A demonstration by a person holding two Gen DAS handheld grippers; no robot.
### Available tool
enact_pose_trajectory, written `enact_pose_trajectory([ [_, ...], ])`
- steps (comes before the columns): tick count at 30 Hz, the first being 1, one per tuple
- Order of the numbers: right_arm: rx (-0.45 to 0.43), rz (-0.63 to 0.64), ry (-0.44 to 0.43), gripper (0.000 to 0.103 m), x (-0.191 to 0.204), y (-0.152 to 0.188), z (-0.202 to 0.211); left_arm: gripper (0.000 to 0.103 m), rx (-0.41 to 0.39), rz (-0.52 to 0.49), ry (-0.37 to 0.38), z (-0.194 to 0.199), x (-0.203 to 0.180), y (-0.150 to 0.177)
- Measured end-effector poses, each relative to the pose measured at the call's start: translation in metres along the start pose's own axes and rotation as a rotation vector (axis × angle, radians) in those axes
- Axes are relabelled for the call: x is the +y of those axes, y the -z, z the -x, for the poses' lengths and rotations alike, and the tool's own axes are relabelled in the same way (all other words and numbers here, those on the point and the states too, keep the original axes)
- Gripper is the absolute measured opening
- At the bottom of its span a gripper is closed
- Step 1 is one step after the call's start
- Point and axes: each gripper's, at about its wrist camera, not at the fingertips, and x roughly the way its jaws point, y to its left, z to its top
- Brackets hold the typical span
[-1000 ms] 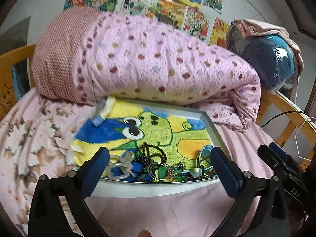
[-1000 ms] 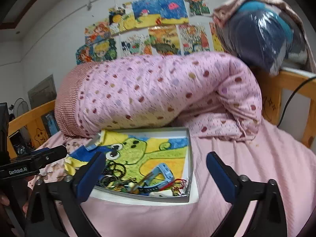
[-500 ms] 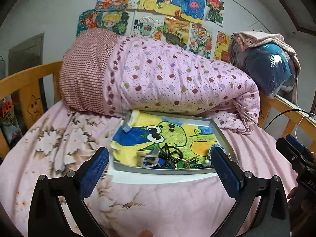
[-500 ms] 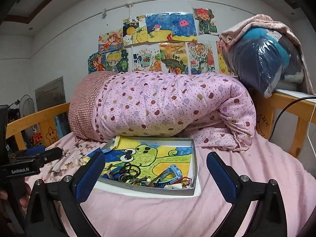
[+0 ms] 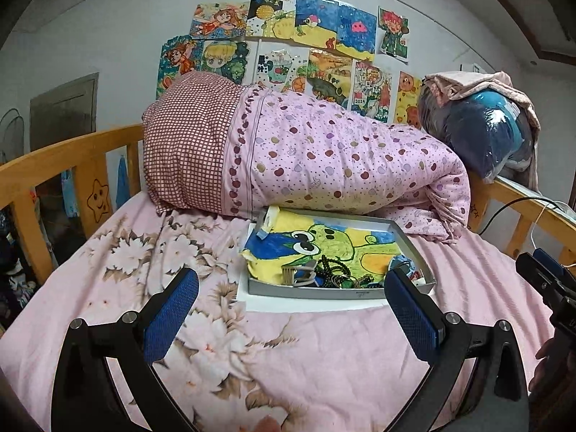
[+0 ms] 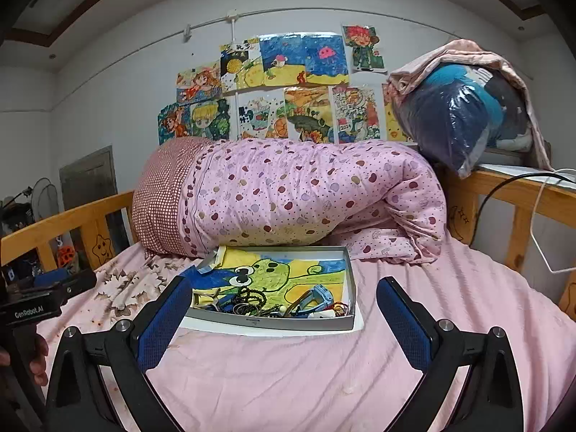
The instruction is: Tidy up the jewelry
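Observation:
A shallow grey tray lies on the pink bed, lined with a frog drawing. A tangle of jewelry lies along its near edge: black bead strings, rings, a pale hair clip. A blue watch lies at the near right. My left gripper is open and empty, held back from the tray. My right gripper is open and empty, also short of the tray.
A rolled pink spotted quilt lies right behind the tray. Wooden bed rails run along both sides. A wrapped blue bundle sits on the right rail. Drawings hang on the wall.
Both grippers have pulled back and up from the tray, so it looks smaller and farther away. Both stay open and empty. The jewelry has not moved.

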Motion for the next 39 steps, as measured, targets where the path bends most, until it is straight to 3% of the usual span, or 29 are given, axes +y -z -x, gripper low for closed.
enact_pose_trajectory([
  [17, 0.040, -0.010, 0.024, 0.103, 0.029, 0.025, 0.032, 0.101, 0.024, 0.018, -0.010, 0.035, 0.014, 0.034],
  [39, 0.135, -0.029, 0.044, 0.103, 0.028, 0.052, 0.013, 0.101, 0.052, -0.018, -0.035, 0.035, 0.007, 0.060],
])
